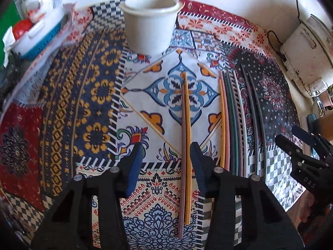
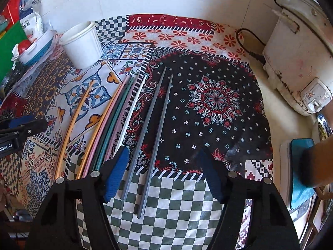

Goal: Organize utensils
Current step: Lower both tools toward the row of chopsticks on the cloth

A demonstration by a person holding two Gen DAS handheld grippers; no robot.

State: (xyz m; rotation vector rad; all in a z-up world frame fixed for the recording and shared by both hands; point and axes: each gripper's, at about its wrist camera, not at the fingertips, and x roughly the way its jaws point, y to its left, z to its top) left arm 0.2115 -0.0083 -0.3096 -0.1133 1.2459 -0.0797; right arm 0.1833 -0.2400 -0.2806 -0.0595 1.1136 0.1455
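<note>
Several coloured chopsticks lie on a patchwork cloth. In the left wrist view my left gripper (image 1: 166, 162) is open, with a mauve and an orange chopstick (image 1: 187, 137) lying between its fingers near the right one. A white cup (image 1: 150, 24) stands beyond them. A row of more chopsticks (image 1: 231, 125) lies to the right. In the right wrist view my right gripper (image 2: 164, 166) is open over two grey chopsticks (image 2: 154, 129), which lie near its left finger. The cup (image 2: 82, 43) stands far left. The left gripper shows at the left edge (image 2: 22, 127).
A white and blue basket (image 1: 35, 35) with a red item stands at the back left. A white rice cooker (image 2: 297, 52) with a black cord stands at the right. A teal object (image 2: 299, 166) lies at the right edge. A white tiled wall runs behind.
</note>
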